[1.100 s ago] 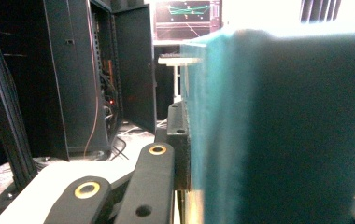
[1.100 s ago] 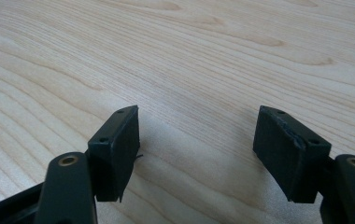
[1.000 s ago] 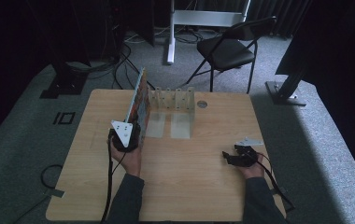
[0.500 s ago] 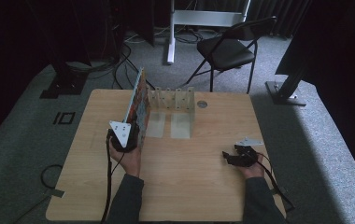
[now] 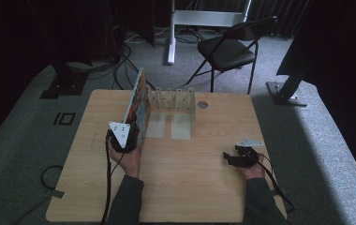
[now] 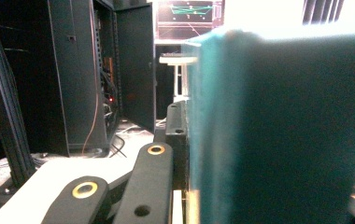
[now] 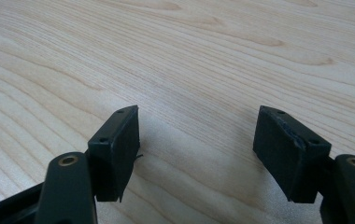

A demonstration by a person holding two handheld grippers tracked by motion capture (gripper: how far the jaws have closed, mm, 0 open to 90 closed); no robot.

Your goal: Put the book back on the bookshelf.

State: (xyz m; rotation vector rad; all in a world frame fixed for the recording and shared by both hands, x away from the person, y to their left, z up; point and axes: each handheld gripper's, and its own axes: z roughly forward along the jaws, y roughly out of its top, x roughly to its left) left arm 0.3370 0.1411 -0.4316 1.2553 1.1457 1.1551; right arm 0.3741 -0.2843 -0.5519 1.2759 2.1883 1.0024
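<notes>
Left tool [image 5: 130, 138]: clamped on the book [image 5: 137, 107], held upright on edge at the bench [image 5: 213, 197] left.
Behind book: clear rack [image 5: 172, 98], touching.
Right tool [image 7: 196, 154]: wide, holding nothing, resting on bare bench.

No text, label or number can be read anywhere.

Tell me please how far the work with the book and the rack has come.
Done: the left tool is shut on the thin, colourful picture book, which stands on edge, its far end at the clear plastic slotted rack. In hand: the book is held upright there; whether it already sits in a slot is unclear. Left: probably seating and releasing it. The right tool rests open on the light wooden table.
</notes>
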